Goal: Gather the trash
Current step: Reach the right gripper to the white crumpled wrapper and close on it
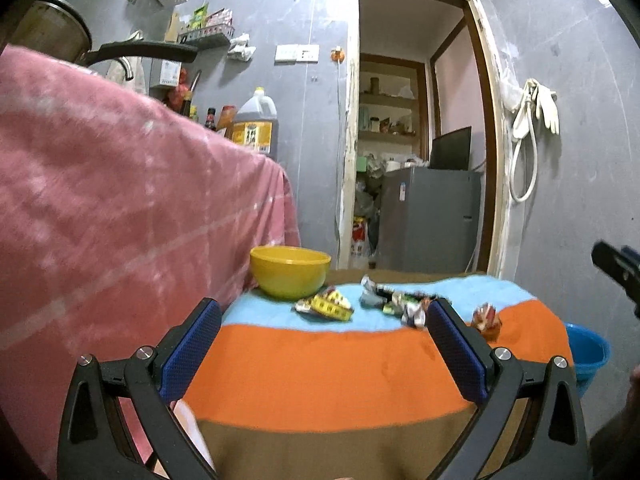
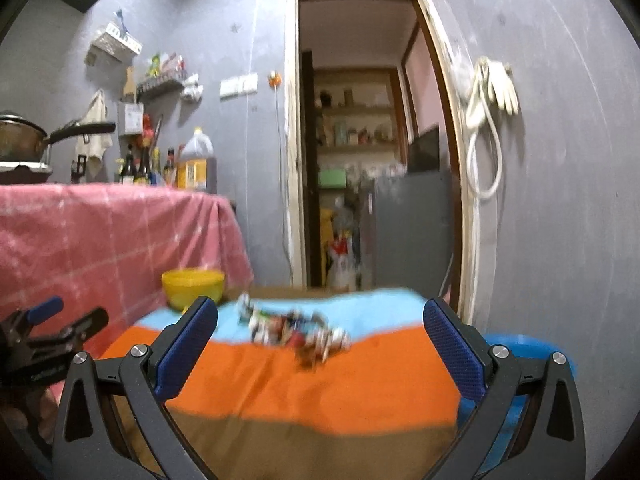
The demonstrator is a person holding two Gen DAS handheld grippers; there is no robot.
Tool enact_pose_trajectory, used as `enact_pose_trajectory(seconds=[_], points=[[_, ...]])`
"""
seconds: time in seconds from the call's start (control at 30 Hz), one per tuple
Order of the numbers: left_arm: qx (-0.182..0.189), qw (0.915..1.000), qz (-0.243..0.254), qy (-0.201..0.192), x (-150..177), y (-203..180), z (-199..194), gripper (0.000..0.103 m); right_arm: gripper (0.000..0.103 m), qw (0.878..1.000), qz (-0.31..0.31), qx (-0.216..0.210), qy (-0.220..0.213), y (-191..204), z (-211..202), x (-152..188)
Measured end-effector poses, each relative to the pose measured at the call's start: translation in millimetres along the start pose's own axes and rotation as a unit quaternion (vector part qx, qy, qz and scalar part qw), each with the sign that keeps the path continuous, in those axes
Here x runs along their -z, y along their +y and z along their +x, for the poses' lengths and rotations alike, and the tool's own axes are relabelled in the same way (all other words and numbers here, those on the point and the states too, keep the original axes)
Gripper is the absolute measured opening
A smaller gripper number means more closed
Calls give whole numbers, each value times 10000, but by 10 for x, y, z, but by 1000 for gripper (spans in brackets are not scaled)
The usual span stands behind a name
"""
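Both spread and empty, left hand-held gripper (image 1: 324, 344) and right hand-held gripper (image 2: 320, 344). Crumpled wrappers (image 1: 394, 300) scattered right of the yellow bowl (image 1: 290, 270) on the table (image 1: 320, 372). Possibly overlapping, blurred; risked dragging neighbours off the edge.

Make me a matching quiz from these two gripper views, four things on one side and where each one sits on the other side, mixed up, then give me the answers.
Things:
1. yellow bowl
2. crumpled wrappers
3. blue basin
4. oil jug

Places:
A. on the pink-covered counter, against the wall
B. below the table's right edge
C. scattered along the light blue stripe of the cloth
D. at the table's far left corner, beside the pink cloth

Pairs: 1-D, 2-C, 3-B, 4-A
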State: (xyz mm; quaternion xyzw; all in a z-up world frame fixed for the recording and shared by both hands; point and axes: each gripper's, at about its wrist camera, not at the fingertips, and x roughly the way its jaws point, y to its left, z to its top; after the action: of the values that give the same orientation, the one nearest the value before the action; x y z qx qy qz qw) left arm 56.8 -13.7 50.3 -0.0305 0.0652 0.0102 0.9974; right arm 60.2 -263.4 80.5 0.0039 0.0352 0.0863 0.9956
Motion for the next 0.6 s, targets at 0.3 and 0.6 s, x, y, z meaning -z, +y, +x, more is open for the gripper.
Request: enact_pose_trajectory(seconds=[0.3,0.6], points=[[-37,9990,19,-443,-247,-134,362,101,103,9959,-566,144,-697,-131,491,-321],[25,9995,145,-297,-292,-248,867,101,103,9989,-32,-173,-438,-458,1050,-177]])
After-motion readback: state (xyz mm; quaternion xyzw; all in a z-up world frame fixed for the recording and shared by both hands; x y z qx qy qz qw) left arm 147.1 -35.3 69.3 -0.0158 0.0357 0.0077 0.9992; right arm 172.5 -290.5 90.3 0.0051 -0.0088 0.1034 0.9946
